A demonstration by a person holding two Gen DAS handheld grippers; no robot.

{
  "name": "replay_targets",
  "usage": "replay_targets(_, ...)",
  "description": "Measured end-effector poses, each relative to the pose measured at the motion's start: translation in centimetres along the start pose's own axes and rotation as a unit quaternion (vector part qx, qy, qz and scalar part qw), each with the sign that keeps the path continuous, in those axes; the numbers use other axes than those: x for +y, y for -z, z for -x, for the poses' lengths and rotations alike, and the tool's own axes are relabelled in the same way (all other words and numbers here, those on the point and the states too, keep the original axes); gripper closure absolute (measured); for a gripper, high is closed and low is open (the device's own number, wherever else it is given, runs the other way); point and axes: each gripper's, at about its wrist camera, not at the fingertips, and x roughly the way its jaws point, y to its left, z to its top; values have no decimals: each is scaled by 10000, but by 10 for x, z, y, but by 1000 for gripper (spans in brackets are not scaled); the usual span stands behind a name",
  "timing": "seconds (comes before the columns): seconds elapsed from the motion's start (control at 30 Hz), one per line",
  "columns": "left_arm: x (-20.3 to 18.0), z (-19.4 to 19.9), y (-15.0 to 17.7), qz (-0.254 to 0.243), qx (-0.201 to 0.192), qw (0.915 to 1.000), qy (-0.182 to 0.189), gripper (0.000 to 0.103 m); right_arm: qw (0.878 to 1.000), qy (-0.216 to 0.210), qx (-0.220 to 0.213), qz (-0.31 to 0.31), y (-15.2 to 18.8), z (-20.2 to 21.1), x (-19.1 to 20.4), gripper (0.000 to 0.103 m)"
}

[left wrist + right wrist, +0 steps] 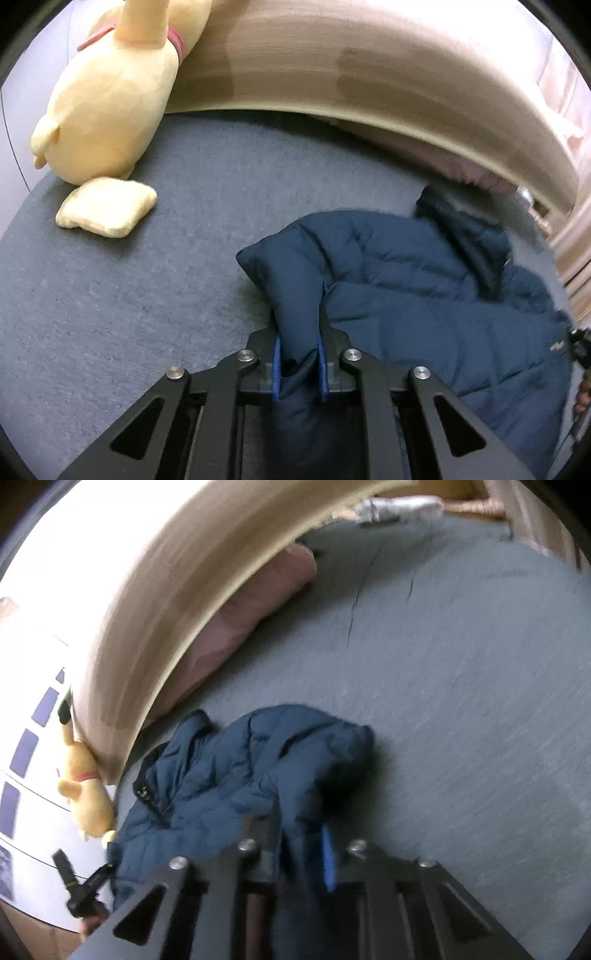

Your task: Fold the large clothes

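In the left wrist view, the left gripper is seen at the bottom centre, its blue pads pressed on a fold of a navy padded jacket, which is pinched between them. The rest of the jacket is spread toward the right of the frame on a grey bed cover. A yellow plush toy is leaned at the upper left against a wooden headboard, with a small yellow cushion just below it.

In the right wrist view, which is blurred, the right gripper is closed on another part of the jacket, cloth being caught beside its blue pad. The jacket is bunched in the lower centre on the grey cover. A pink pillow is tucked under the headboard at the upper left, and the plush toy is seen at the left edge.
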Motion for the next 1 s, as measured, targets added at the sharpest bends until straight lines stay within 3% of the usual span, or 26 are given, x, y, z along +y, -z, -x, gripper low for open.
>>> replay_targets(0.07,0,-3,6,-6,-28,10000,-89,87,9988,347,288,173,8,-21,-5,87)
replay_targets(0.23,-11,7,6,-109,-29,9996,-249,82,9996,253,1,-99,4,-2,-2,73)
replay_targets(0.3,-10,12,6,-124,-79,9995,-294,76,9984,467,-291,100,5,17,10,57)
replay_targets(0.33,-12,15,7,-156,-127,9990,-393,72,9970,569,-449,264,6,29,18,35)
replay_targets(0.37,-12,17,4,-226,-174,9984,-482,66,9954,605,-602,432,10,38,27,27)
replay_targets(0.53,-12,18,8,-535,-305,9955,-718,65,9875,708,-813,1149,24,48,73,27)
replay_targets(0.67,-16,24,10,-613,-397,9943,-772,63,9862,1056,-737,1037,38,44,62,27)
replay_targets(0.73,-18,31,13,-663,-441,9937,-782,52,9897,1015,-529,857,42,41,47,27)
replay_targets(0.8,-16,41,16,-581,-397,9949,-717,34,9915,972,-383,775,48,44,35,27)
replay_targets(0.87,-11,53,21,-358,-393,9979,-374,28,9946,806,-206,628,50,41,27,27)
replay_targets(0.93,-13,55,26,-276,-336,9988,-245,27,9969,679,-116,391,50,39,19,27)
replay_targets(1.0,-17,41,31,-307,15,9993,-198,27,9982,559,1,236,51,34,13,26)
